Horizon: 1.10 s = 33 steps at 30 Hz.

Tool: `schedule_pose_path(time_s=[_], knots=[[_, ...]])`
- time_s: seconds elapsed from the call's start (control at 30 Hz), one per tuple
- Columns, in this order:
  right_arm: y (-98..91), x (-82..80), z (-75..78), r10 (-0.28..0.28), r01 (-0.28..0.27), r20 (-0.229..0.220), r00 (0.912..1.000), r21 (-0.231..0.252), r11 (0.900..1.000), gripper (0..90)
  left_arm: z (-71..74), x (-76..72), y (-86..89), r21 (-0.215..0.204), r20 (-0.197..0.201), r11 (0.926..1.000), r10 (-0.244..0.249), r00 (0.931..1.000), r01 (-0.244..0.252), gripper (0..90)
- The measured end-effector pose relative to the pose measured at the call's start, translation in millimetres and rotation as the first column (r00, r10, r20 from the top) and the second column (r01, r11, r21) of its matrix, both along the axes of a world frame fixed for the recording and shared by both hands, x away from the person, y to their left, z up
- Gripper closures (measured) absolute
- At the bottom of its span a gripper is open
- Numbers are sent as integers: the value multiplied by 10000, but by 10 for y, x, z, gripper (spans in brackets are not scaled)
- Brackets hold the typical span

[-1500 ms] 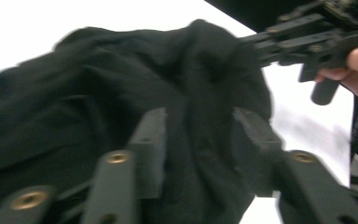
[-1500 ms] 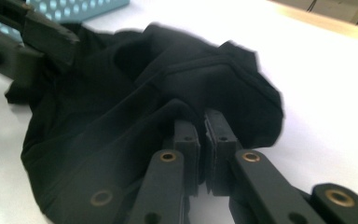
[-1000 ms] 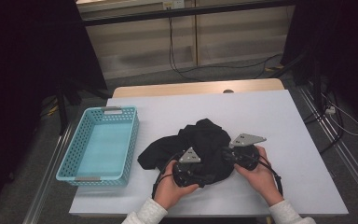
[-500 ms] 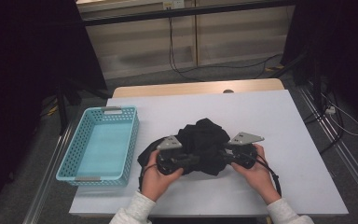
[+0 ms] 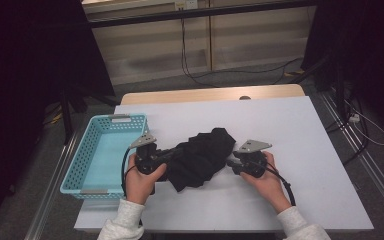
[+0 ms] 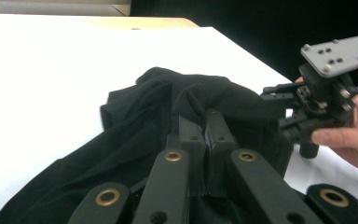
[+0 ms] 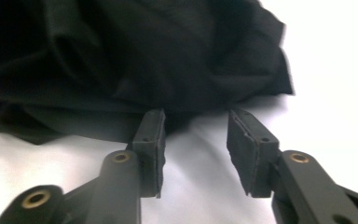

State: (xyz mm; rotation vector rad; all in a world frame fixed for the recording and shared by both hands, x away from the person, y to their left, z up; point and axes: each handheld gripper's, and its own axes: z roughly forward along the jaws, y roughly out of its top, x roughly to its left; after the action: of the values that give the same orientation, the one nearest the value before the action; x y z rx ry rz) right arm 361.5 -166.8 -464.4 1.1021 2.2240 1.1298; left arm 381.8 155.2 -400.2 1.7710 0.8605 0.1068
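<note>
My left tool (image 6: 206,140) pinches the black garment (image 5: 200,156) mid-worktop (image 5: 300,130) beside the blue basket (image 5: 87,165); my right tool (image 7: 195,140), jaws just parting, holds nothing. One thin fold may slip.

A white table (image 5: 290,130) occupies the centre of the high view. A light blue perforated basket (image 5: 87,147) stands at the table's left edge, left of frame centre. A tan wooden surface (image 5: 210,94) borders the table's far edge. Black cables (image 5: 190,55) hang against a beige wall panel (image 5: 240,40) at upper centre. Grey floor (image 5: 45,150) lies at lower left.
</note>
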Motion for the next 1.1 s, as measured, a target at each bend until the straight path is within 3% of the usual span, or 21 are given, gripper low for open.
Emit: schedule_pose_path(time_s=[0.13, 0.2, 0.33, 0.43, 0.5, 0.57, 0.63, 0.73, 0.77, 0.8, 0.87, 0.9, 0.97, 1.03, 1.1], knots=[[112, 41, 9, 317, -317, 172, 9993, -5, 9995, 538, 1, 8, 40, 30, 57, 9997, 223, 9997, -224, 882], [182, 86, 7, 422, -419, 118, 9990, -244, 9988, 512, -12, 12, 45, 47, 38, 9997, 256, 9997, -256, 881], [266, 217, 4, 224, -224, -38, 9997, 16, 9997, 487, -40, 29, 82, 214, 45, 9984, 521, 9986, -522, 881], [290, 310, 38, -78, 76, 44, 10000, 355, 9993, 493, -53, 43, 137, 337, 130, 9946, 980, 9951, -984, 882], [301, 373, 67, -232, 230, 32, 9997, 530, 9983, 543, -62, 54, 166, 401, 127, 9926, 1142, 9934, -1146, 882], [326, 431, 92, -64, 62, 36, 10000, 431, 9991, 730, -70, 61, 189, 471, 120, 9908, 1263, 9919, -1268, 882], [359, 470, 119, 152, -154, 122, 9998, 146, 9998, 824, -75, 67, 205, 520, 159, 9899, 1310, 9913, -1317, 882], [357, 504, 209, 280, -283, 83, 9996, 350, 9990, 863, -82, 75, 226, 617, 170, 9881, 1401, 9900, -1409, 882], [325, 533, 259, -203, 191, 242, 9995, 484, 9986, 839, -112, 77, 216, 720, 88, 9864, 1474, 9890, -1476, 882], [325, 533, 259, -203, 191, 242, 9995, 484, 9986, 839, -112, 77, 216, 720, 88, 9864, 1474, 9890, -1476, 882], [311, 579, 233, -597, 586, 177, 9981, 550, 9968, 724, -172, 79, 162, 957, 9, 9851, 1435, 9897, -1429, 882], [331, 606, 192, -470, 474, -93, 9989, 440, 9979, 602, -194, 82, 137, 1131, 16, 9834, 1423, 9898, -1415, 882], [389, 625, 89, -169, 168, -535, 9984, -17, 9999, 473, -190, 71, 108, 1325, 138, 9813, 1390, 9902, -1396, 882], [442, 634, -31, -50, 30, -1301, 9915, -150, 9999, 337, -151, 52, 88, 1379, 277, 9809, 1347, 9905, -1373, 881], [453, 614, -52, -35, 19, -1076, 9942, -158, 9999, 383, -126, 41, 80, 1227, 258, 9843, 1249, 9918, -1271, 881]])
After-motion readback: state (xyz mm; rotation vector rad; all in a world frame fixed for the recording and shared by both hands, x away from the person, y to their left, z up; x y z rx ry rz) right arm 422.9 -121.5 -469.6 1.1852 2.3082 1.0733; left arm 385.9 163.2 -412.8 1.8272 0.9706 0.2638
